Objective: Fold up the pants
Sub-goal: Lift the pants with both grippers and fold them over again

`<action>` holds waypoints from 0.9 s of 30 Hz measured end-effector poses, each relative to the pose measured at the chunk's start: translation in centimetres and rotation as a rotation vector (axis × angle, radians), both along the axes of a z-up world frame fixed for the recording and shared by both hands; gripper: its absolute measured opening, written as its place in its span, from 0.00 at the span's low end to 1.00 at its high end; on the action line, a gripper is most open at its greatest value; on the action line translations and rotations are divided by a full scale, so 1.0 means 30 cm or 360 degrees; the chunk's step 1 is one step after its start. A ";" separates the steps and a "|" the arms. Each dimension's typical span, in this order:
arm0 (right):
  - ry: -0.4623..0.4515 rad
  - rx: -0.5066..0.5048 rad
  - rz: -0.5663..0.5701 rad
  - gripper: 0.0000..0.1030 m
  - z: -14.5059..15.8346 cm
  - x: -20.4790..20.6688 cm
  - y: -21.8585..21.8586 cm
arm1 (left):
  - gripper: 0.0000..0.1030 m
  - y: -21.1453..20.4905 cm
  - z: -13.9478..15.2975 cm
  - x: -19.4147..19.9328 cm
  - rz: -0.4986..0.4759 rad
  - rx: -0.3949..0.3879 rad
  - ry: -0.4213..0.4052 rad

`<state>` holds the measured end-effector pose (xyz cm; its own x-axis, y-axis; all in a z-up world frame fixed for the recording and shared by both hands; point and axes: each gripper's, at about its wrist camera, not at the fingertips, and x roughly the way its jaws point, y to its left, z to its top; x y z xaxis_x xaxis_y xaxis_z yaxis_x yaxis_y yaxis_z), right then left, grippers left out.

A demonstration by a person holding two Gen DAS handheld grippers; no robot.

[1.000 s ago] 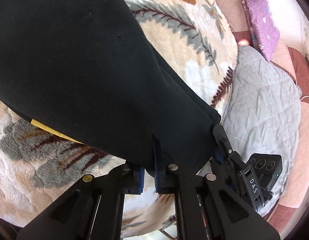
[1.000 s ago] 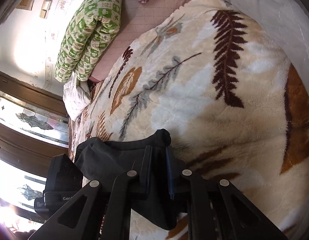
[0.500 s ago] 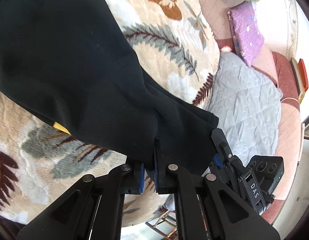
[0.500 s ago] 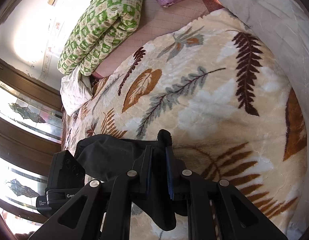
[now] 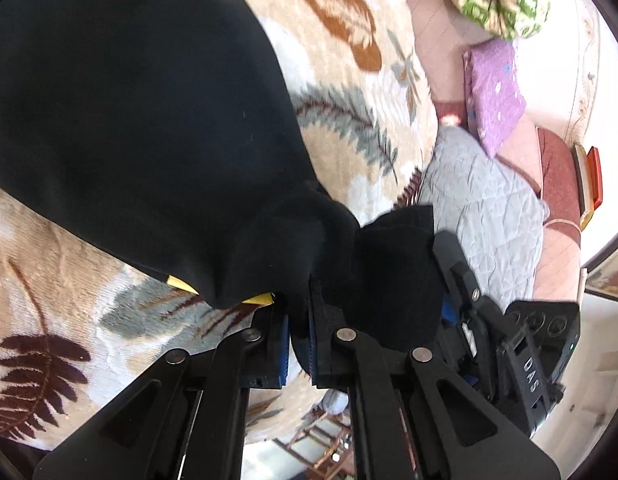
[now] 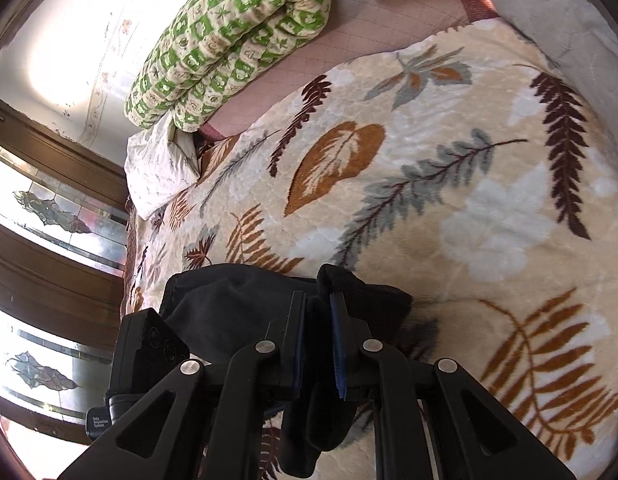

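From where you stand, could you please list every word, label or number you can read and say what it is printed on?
"DAS": white letters on the black device mounted on the other hand-held gripper, seen in the left wrist view.
Small white print on the black device at the lower left of the right wrist view: too small to read.
The black pants and leaf-print blanket show no text.

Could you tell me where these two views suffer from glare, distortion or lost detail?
Left wrist view: the black pants read as a featureless dark mass, and the far right edge blows out white. Right wrist view: the wall at upper left glares, and the fisheye bends the leaf-print blanket.
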<state>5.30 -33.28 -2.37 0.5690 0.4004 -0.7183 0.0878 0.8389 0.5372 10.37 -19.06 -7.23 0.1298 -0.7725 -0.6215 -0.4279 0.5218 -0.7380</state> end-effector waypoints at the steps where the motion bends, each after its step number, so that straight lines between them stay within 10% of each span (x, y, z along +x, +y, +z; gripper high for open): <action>1: 0.0000 -0.0004 -0.0002 0.11 -0.002 0.003 0.004 | 0.05 -0.011 -0.004 -0.002 -0.0010 -0.0013 0.0001; 16: 0.0106 0.0164 -0.0304 0.11 -0.213 -0.116 -0.311 | 0.07 -0.233 -0.085 -0.094 -0.0045 0.0122 0.0005; 21: 0.0098 0.0284 -0.0322 0.26 -0.258 -0.144 -0.380 | 0.14 -0.271 -0.085 -0.084 0.0000 0.0180 -0.0023; 23: 0.0088 0.0301 -0.0307 0.47 -0.263 -0.160 -0.403 | 0.14 -0.274 -0.090 -0.076 0.0019 0.0186 -0.0026; 27: 0.0113 0.0337 -0.0270 0.50 -0.297 -0.174 -0.423 | 0.22 -0.301 -0.100 -0.054 0.0072 0.0205 -0.0001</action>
